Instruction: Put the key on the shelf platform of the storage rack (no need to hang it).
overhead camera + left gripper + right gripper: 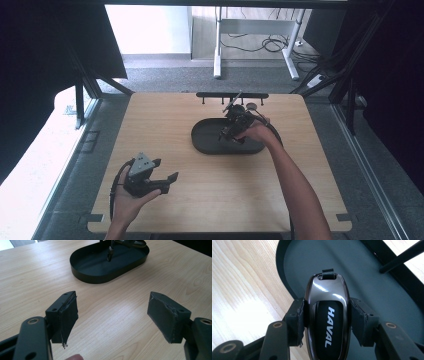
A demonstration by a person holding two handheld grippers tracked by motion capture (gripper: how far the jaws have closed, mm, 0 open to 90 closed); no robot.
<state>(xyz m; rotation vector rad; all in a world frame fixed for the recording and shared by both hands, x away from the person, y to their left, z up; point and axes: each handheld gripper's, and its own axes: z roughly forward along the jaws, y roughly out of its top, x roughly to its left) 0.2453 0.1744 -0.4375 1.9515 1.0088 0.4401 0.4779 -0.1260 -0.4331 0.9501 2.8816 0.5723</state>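
Up close, the right gripper (pixel 327 315) has its two black, foam-padded jaws pressed against the sides of a glossy dark car key fob with a chrome-like rim (pixel 327 317). The fob is a smooth elongated oval; a matte black panel down its face carries the white lettering "HAVAL", and a short black strap loop pokes from a slot at its far end. It hangs over the floor of a shallow black oval tray with a low upright wall (pixel 287 280), whose inside looks smooth and matte. From the high view the same gripper (pixel 231 131) sits above the tray's (pixel 202 145) far right part, held by the person's right hand (pixel 256 134), the fob pointing down into the tray without clearly touching it.

The left gripper (pixel 112 315) holds its jaws wide apart with nothing between them; the pads (pixel 68 315) are dark grey, slightly frayed at the edges, and bolted to black metal arms. In the high view it (pixel 162 181) rests low at the near left of the pale, straight-grained wooden tabletop (pixel 165 115), cradled in the left hand (pixel 127 205), with a grey three-cornered plate on top. A thin black rail with small pegs (pixel 231 95) lies along the table's far edge, just beyond the tray.
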